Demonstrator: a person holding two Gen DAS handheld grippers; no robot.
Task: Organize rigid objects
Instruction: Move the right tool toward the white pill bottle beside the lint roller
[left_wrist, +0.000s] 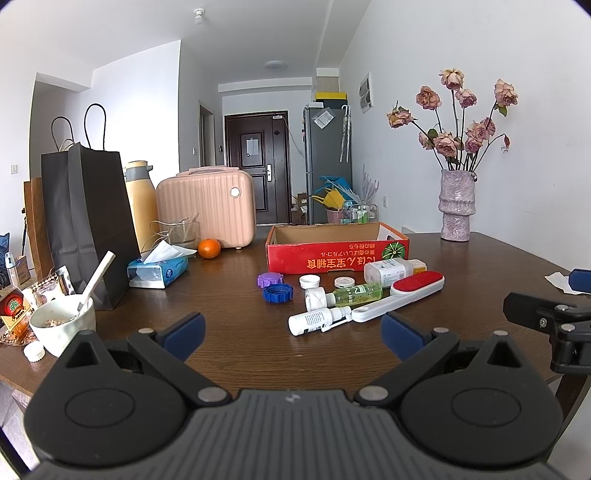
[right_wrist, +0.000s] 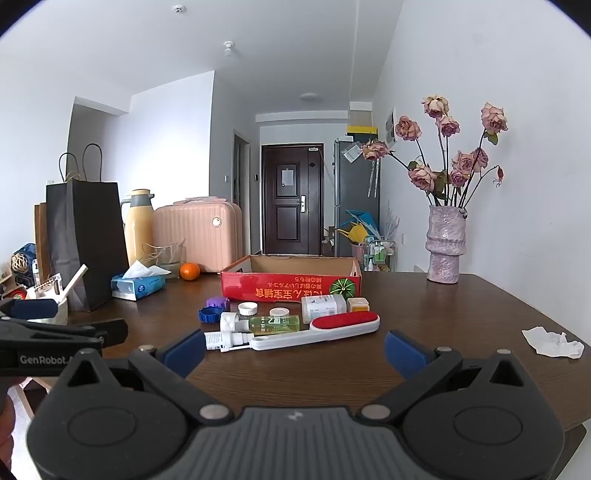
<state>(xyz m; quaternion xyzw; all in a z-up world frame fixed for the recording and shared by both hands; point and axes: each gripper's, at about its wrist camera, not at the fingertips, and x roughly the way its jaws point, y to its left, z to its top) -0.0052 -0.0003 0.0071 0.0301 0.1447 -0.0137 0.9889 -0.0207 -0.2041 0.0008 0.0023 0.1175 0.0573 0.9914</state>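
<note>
both grippers, left gripper (left_wrist: 291, 330) and right gripper (right_wrist: 295, 349), gape wide and empty before the lint brush (left_wrist: 400, 297).

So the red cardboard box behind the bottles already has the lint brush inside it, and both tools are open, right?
Not quite. The lint brush lies on the table in front of the red cardboard box, not inside it; the right wrist view shows this. Both the left tool and right tool are open.
</note>
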